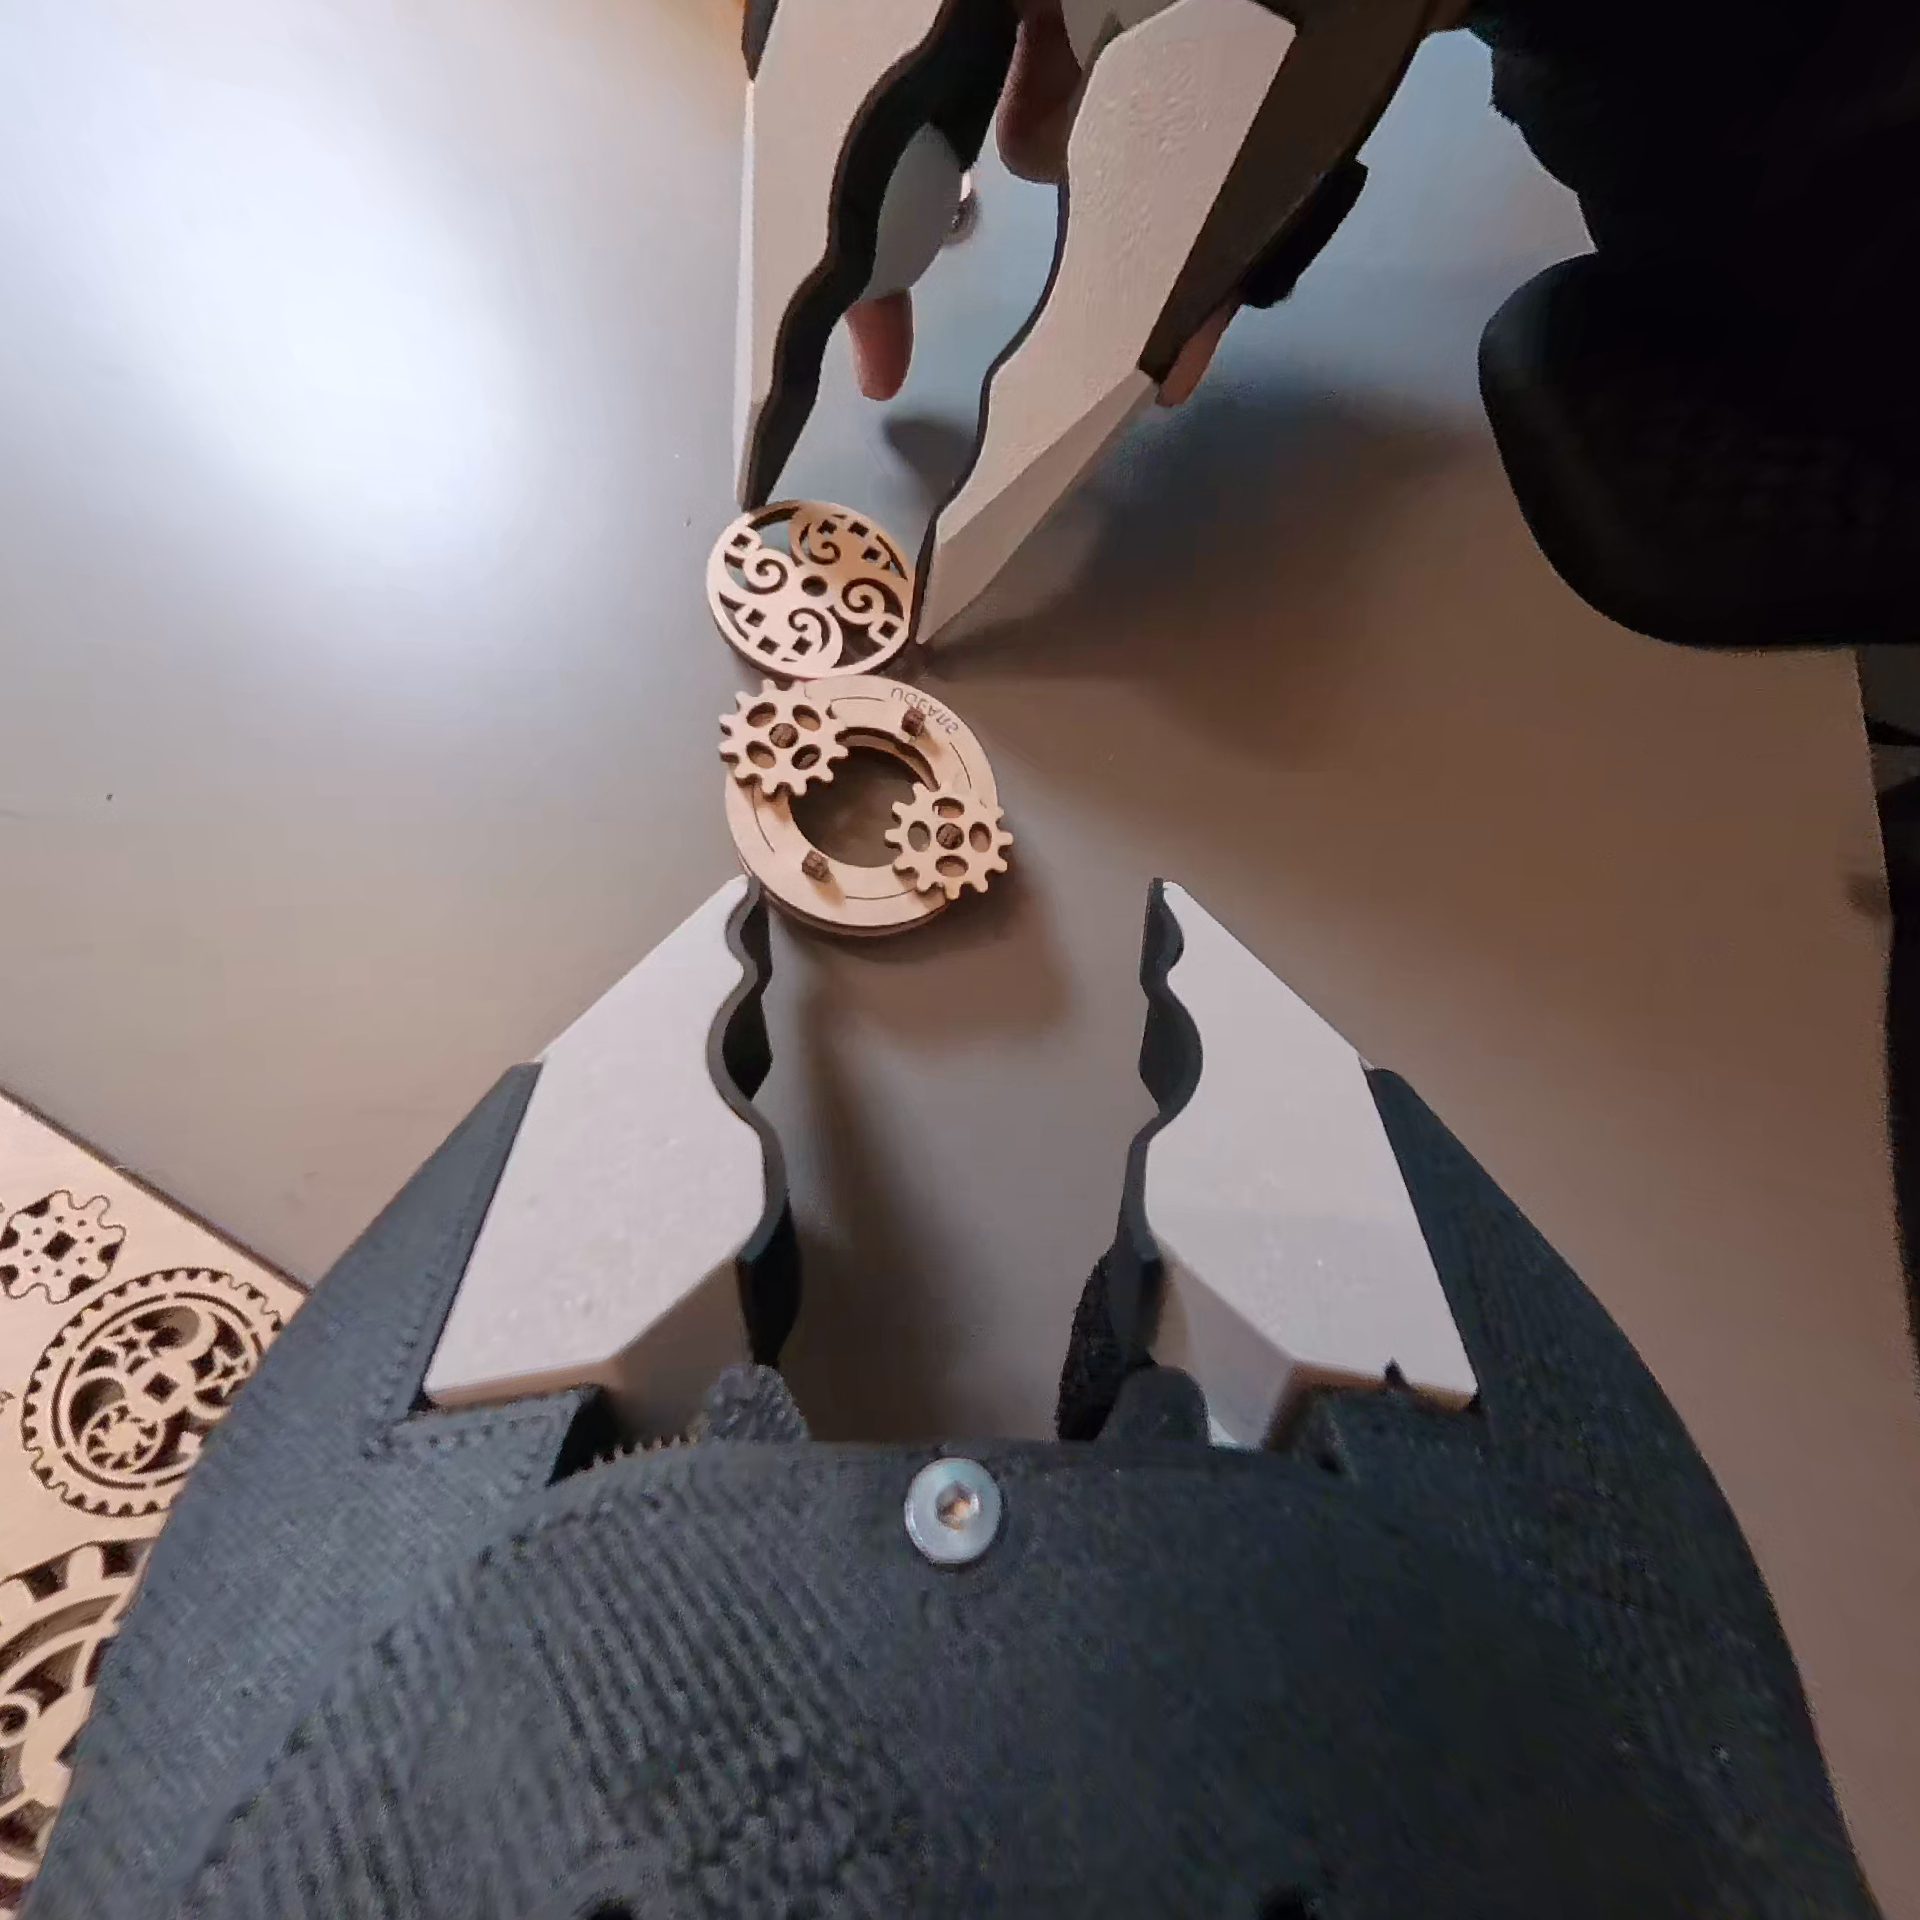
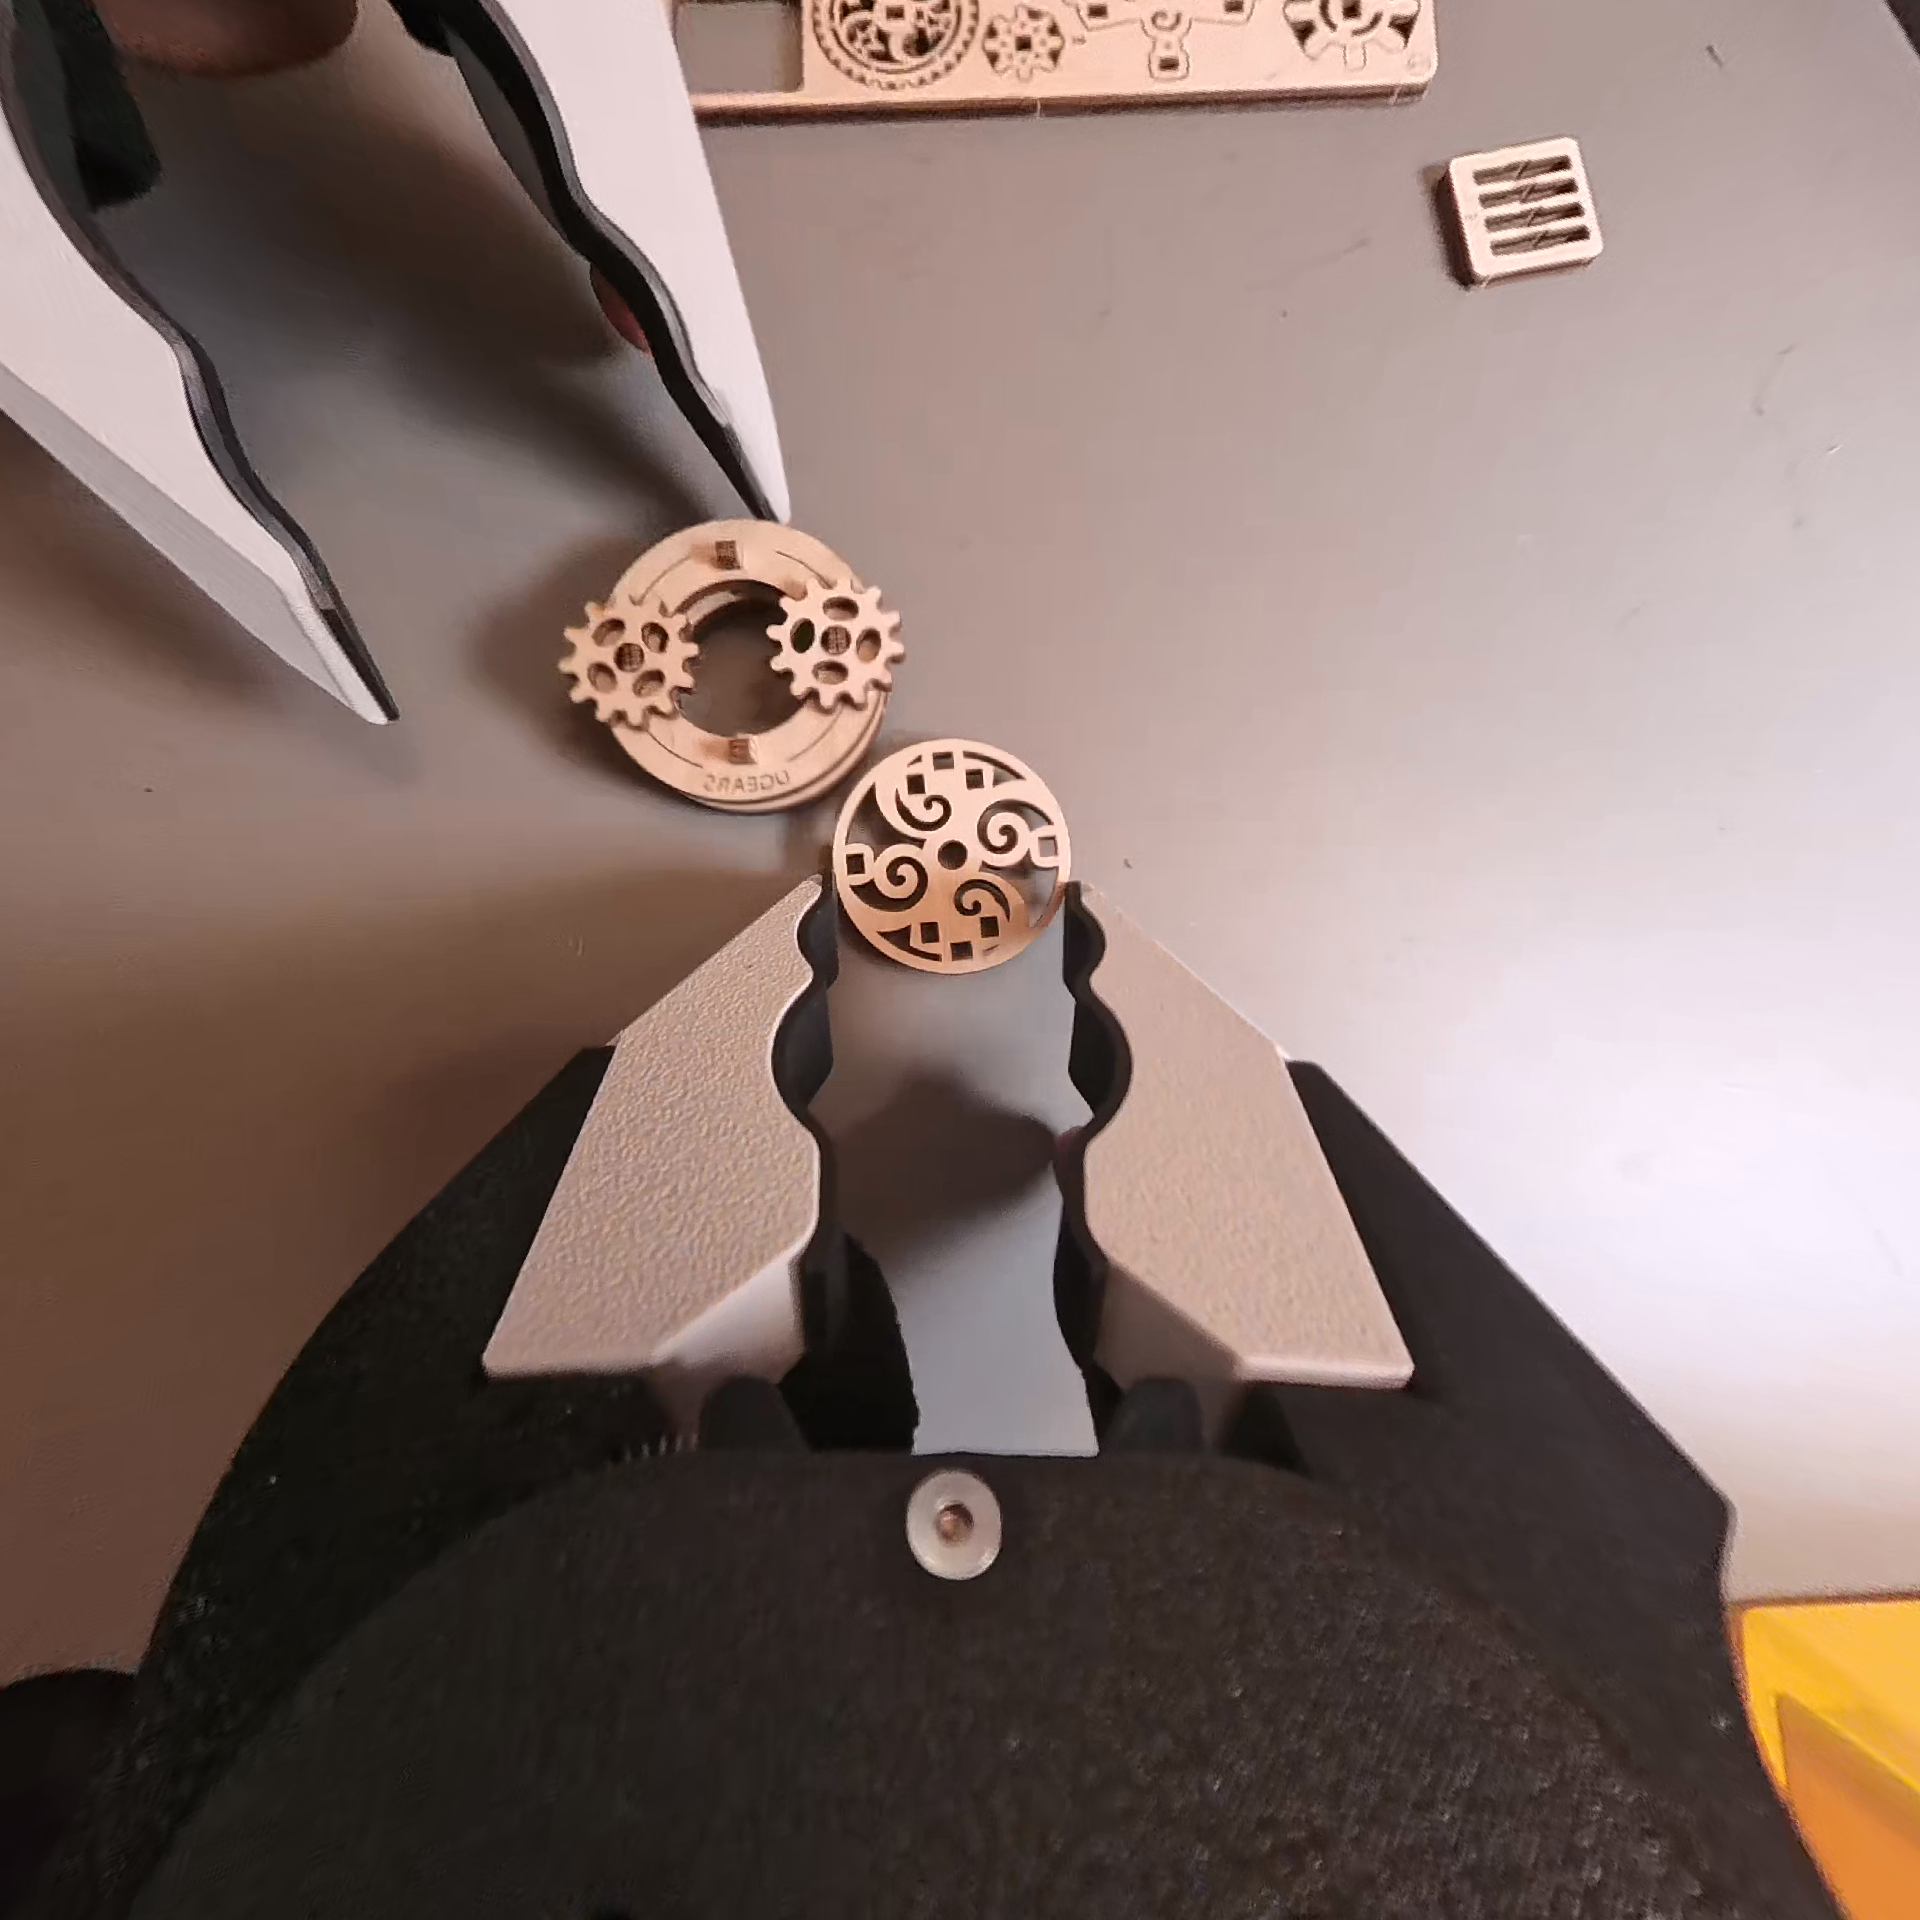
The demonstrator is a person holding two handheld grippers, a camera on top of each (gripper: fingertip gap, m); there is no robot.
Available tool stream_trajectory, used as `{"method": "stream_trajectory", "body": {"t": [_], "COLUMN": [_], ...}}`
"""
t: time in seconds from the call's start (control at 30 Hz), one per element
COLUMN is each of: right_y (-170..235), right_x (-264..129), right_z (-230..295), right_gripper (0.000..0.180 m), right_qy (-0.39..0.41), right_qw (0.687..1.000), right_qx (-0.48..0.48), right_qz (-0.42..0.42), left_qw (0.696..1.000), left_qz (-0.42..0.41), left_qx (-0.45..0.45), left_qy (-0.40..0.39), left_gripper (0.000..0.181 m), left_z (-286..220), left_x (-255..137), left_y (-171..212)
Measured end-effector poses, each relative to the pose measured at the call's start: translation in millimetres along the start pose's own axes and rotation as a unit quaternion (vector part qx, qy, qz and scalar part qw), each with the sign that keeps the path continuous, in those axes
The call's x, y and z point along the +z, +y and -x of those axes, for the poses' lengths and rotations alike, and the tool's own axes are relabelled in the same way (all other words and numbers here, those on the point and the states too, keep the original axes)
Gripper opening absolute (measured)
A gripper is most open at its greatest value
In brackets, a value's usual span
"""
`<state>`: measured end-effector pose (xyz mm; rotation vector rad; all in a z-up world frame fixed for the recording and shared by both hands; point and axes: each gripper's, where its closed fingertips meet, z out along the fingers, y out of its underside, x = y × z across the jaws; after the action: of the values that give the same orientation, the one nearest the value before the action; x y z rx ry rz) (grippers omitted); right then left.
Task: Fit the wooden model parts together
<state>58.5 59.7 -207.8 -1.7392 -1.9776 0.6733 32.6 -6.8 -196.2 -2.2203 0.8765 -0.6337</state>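
Observation:
A wooden ring (image 1: 940,774) carrying two small gears lies flat on the grey table; it also shows in the right wrist view (image 2: 717,774). My left gripper (image 1: 954,904) is open and empty, its tips just short of the ring and either side of it; in the right wrist view it (image 2: 577,613) comes in from the upper left. My right gripper (image 2: 948,899) is shut on a round patterned wooden disc (image 2: 951,857), held by its edges right beside the ring. In the left wrist view the right gripper (image 1: 842,561) and the disc (image 1: 810,592) sit just beyond the ring.
A wooden sheet of laser-cut parts (image 1: 104,1403) lies near left, and along the far edge in the right wrist view (image 2: 1060,42). A small slatted wooden rectangle (image 2: 1522,208) lies far right. A yellow object (image 2: 1829,1714) sits near right. A black shape (image 1: 1714,364) stands beyond the table's edge. The left gripper's tips are roughly 8 centimeters from the right gripper's. The small slatted wooden rectangle (image 2: 1522,208) is about 15 centimeters from both grippers' fingertips.

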Motion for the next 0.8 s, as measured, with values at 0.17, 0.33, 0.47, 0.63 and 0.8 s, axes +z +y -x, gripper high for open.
{"method": "stream_trajectory", "body": {"t": [0.17, 0.33, 0.47, 0.63, 0.8], "right_y": [-20.4, -36.4, -35.6, -33.6, -28.2], "right_x": [-23.8, -35.3, -20.9, -5.1, -0.7], "right_z": [-1.9, 9.5, 22.6, 34.6, 39.5], "right_gripper": [0.041, 0.041, 0.041, 0.041, 0.041], "right_qy": [0.008, -0.017, -0.033, -0.046, -0.038], "right_qw": [0.998, 0.993, 0.995, 0.997, 0.998], "right_qx": [0.007, 0.020, 0.009, -0.002, -0.021], "right_qz": [-0.062, -0.111, -0.093, -0.068, -0.044], "left_qw": [1.000, 1.000, 1.000, 1.000, 1.000], "left_qz": [-0.018, -0.026, -0.016, -0.017, -0.023], "left_qx": [0.006, 0.006, 0.012, 0.007, 0.004], "left_qy": [-0.001, -0.014, -0.009, 0.004, 0.003], "left_gripper": [0.064, 0.064, 0.058, 0.053, 0.052], "left_z": [4.6, 11.6, 5.2, -1.4, 1.1], "left_x": [-4.5, 0.8, 5.8, 6.5, 5.4], "left_y": [1.6, -1.0, -0.6, -0.4, 0.4]}}
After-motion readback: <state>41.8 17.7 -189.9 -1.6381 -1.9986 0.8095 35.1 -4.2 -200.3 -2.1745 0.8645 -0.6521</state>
